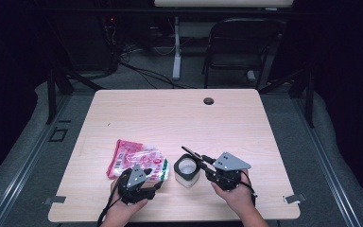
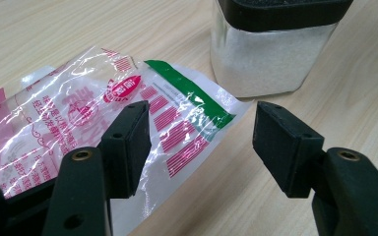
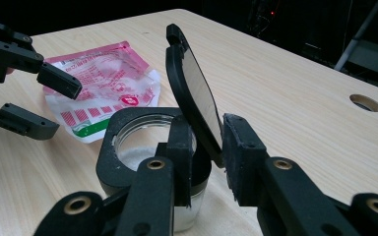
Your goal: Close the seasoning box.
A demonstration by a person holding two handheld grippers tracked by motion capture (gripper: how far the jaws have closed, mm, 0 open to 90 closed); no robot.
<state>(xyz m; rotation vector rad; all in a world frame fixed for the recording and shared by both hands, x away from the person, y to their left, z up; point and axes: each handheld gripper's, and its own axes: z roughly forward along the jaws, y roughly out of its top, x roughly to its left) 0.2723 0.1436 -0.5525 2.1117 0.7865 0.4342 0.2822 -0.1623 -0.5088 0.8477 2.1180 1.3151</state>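
Packet (image 1: 134,161) first: my empty pink-and-clear bag lies flat just left of the jar (image 1: 187,171), its long axis slanting up and away from it, the green-striped end nearest it. Its pink print is too small to read. My left gripper (image 2: 199,142) hangs over that end, jaws parted, nothing between them. At the jar, holding white grains, the hinged black lid (image 3: 192,91) stands upright between my right gripper's (image 3: 207,162) loosened jaws, which look barely clear of it.
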